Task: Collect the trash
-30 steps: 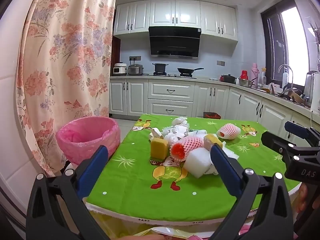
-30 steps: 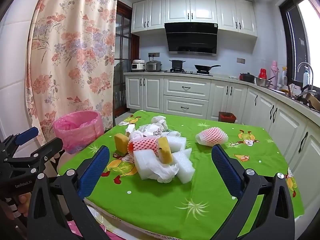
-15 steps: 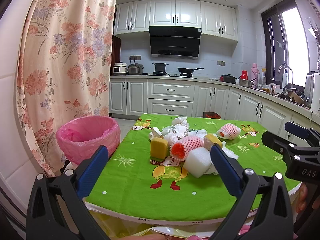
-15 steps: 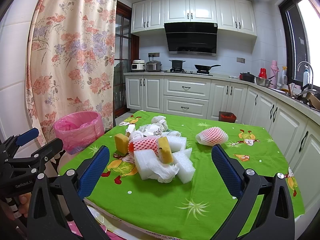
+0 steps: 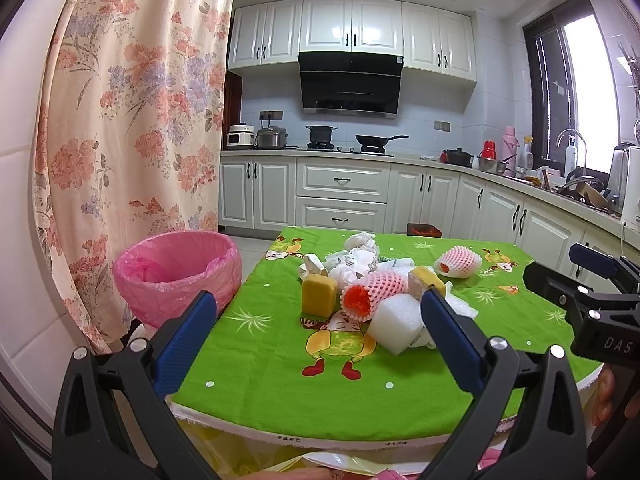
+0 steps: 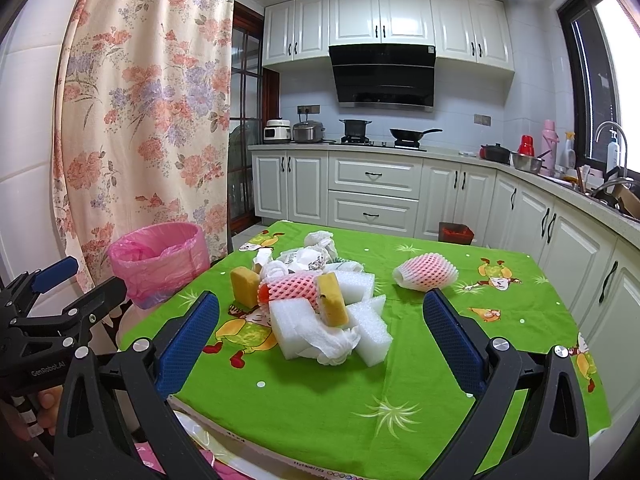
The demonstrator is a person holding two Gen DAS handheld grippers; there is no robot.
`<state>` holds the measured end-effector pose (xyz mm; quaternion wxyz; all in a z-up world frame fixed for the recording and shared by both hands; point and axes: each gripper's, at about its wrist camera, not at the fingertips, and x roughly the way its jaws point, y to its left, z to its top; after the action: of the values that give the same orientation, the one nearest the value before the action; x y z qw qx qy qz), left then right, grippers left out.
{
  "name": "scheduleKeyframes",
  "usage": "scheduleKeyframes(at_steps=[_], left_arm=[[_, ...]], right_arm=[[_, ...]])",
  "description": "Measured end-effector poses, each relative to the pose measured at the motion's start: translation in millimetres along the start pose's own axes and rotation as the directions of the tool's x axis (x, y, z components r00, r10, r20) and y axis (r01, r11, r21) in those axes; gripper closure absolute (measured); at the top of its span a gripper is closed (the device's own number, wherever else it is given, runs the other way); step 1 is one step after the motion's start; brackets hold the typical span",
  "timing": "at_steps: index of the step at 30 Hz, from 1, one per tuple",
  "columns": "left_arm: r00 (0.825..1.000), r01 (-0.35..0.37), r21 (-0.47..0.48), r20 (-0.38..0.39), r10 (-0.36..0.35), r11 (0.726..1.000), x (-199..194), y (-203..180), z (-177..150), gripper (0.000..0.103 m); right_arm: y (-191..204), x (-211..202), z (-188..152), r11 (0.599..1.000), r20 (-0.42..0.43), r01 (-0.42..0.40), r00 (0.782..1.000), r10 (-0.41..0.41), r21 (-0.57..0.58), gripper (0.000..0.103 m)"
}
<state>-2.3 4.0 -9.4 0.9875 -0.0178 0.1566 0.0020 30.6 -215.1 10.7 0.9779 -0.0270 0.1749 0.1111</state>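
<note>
A pile of trash lies mid-table on the green tablecloth: yellow sponges, a pink foam fruit net, white foam blocks and crumpled paper. The pile also shows in the right wrist view. A second pink net lies apart to the right. A bin with a pink bag stands left of the table. My left gripper is open and empty, short of the pile. My right gripper is open and empty, also short of it.
A floral curtain hangs behind the bin. White kitchen cabinets and a counter run along the back and right. A small red bin stands on the floor beyond the table. The table's near edge is just below both grippers.
</note>
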Motion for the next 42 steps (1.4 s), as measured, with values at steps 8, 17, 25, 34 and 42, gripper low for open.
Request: scheduleKeyframes(at_steps=[8, 17, 25, 34, 42], left_arm=[[1.000, -0.004, -0.005, 0.000, 0.004, 1.000, -1.5, 1.3, 1.9, 0.004], [1.000, -0.003, -0.005, -0.001, 0.003, 1.000, -1.8, 1.8, 2.6, 0.004], [1.000, -0.002, -0.004, -0.001, 0.002, 1.000, -3.6, 1.8, 3.8, 0.004], [1.000, -0.002, -0.002, -0.004, 0.002, 1.000, -4.0, 1.2, 4.5, 0.004], [1.000, -0.001, 0.001, -0.004, 0.001, 1.000, -1.7, 1.2, 6.1, 0.004]], right_arm=[[0.1, 0.4, -0.5, 1.000, 0.000, 0.000, 1.000, 0.000, 0.002, 0.007], [0.5, -0.5, -0.6, 1.000, 0.000, -0.003, 1.000, 0.003, 0.005, 0.007], [1.1, -0.8, -0.9, 1.000, 0.000, -0.005, 1.000, 0.005, 0.009, 0.007], [1.9, -1.2, -0.7, 1.000, -0.001, -0.007, 1.000, 0.007, 0.012, 0.007], [1.4, -1.2, -0.6, 1.000, -0.002, -0.008, 1.000, 0.008, 0.015, 0.007]])
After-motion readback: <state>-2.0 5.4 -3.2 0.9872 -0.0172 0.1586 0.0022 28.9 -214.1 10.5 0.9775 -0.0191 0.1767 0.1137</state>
